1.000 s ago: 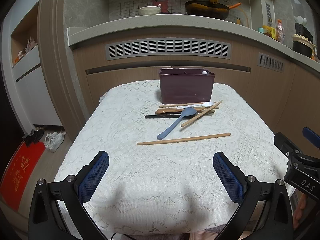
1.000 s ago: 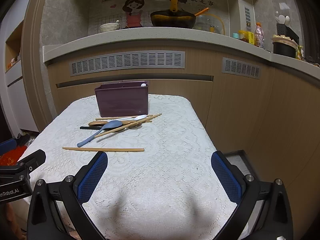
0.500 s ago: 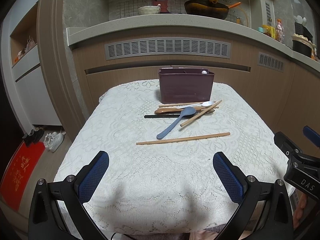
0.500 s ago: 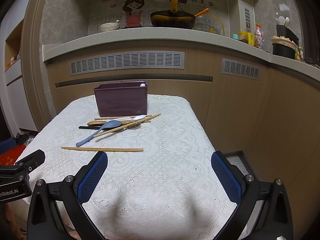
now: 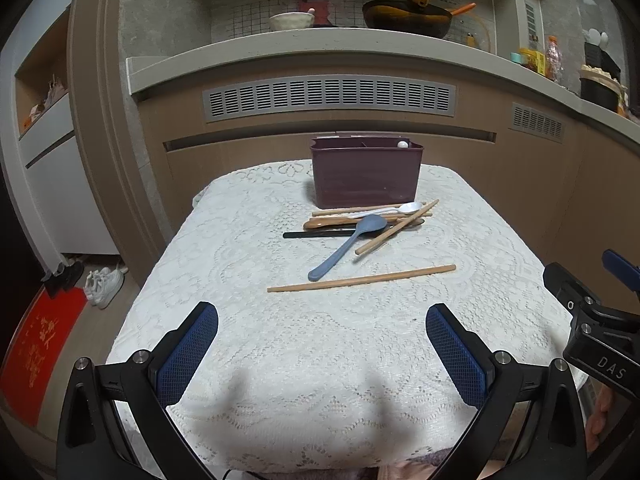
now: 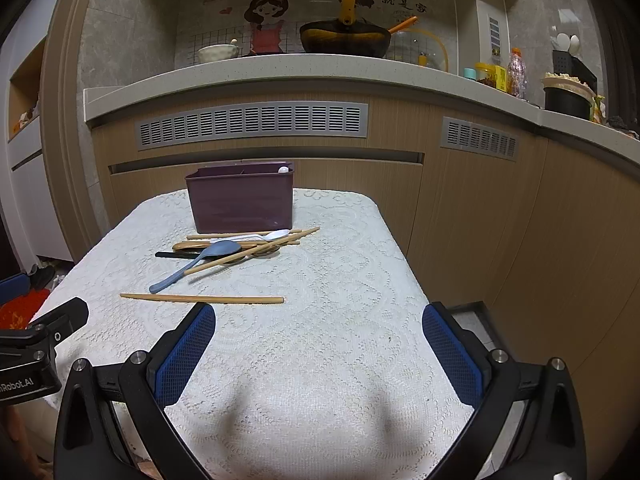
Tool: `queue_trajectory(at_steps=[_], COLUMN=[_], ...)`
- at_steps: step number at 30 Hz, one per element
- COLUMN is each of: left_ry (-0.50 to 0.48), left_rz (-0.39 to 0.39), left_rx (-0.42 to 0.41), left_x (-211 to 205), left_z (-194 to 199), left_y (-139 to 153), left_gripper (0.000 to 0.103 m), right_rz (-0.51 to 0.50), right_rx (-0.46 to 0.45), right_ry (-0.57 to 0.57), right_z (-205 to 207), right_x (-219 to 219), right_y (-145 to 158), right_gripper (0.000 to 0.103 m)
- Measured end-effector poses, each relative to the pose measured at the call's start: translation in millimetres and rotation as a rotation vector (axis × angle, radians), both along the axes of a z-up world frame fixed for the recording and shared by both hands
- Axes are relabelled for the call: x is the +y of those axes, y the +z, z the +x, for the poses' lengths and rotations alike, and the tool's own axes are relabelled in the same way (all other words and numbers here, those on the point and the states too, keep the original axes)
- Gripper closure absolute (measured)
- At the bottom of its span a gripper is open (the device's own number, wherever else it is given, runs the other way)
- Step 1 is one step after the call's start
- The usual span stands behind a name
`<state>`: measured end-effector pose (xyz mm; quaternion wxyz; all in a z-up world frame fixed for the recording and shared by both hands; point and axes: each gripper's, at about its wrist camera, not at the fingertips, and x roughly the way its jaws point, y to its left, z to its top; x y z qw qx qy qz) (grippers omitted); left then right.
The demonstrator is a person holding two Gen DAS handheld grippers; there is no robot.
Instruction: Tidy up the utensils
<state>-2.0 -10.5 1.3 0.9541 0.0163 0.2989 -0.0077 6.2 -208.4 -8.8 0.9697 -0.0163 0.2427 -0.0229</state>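
A dark purple utensil box (image 5: 366,176) (image 6: 242,200) stands at the far end of a lace-covered table (image 5: 248,320). In front of it lies a pile: a blue spoon (image 5: 348,246) (image 6: 196,266), a white spoon (image 5: 390,210), a wooden spoon (image 5: 328,223), a black utensil (image 5: 316,234) and wooden chopsticks (image 5: 396,228). One chopstick (image 5: 362,279) (image 6: 202,299) lies alone, nearer to me. My left gripper (image 5: 322,344) and right gripper (image 6: 318,344) hover open over the near table end, both holding nothing.
Behind the table runs a wooden kitchen counter (image 5: 332,46) with a wok (image 5: 406,18) and a bowl (image 5: 292,21) on top. Shoes (image 5: 104,284) and a red mat (image 5: 36,344) lie on the floor at the left. The table's right edge (image 6: 404,264) drops to the floor.
Both grippers have drifted slightly; the utensils and box have not moved.
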Motion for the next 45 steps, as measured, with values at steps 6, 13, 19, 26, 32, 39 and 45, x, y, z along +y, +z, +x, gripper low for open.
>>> queue_trajectory(at_steps=[6,13,19,26,32,39,45], left_ry=[-0.007,-0.035,-0.111,-0.187,-0.269,-0.344,-0.331], left_rz=[-0.005,-0.004,0.028,0.051,0.07,-0.055,-0.082], left_rx=[0.011,0.021,0.017,0.078,0.131,0.313,0.322], left_x=[1,6,6,-2,3,17,15], left_z=[5,28,75,133,171,210,218], left_y=[-1,-4,-4,-10,-25,-47,-48], left_gripper=[0.0,0.0,0.0,0.0,0.01,0.041,0.043], right_rz=[0.004,-0.011,-0.049,-0.096,-0.104,-0.131,-0.003], right_rx=[0.01,0.012,0.015,0.043,0.117,0.18,0.341], right_ry=[0.004,0.003,-0.001,-0.002,0.091,0.148,0.186], right_z=[4,19,54,100,133,158,189], right_x=[-2,-5,-10,-11,4,20,15], right_y=[-1,1,2,1,-9,-25,-40], right_gripper=[0.0,0.0,0.0,0.0,0.0,0.012,0.065])
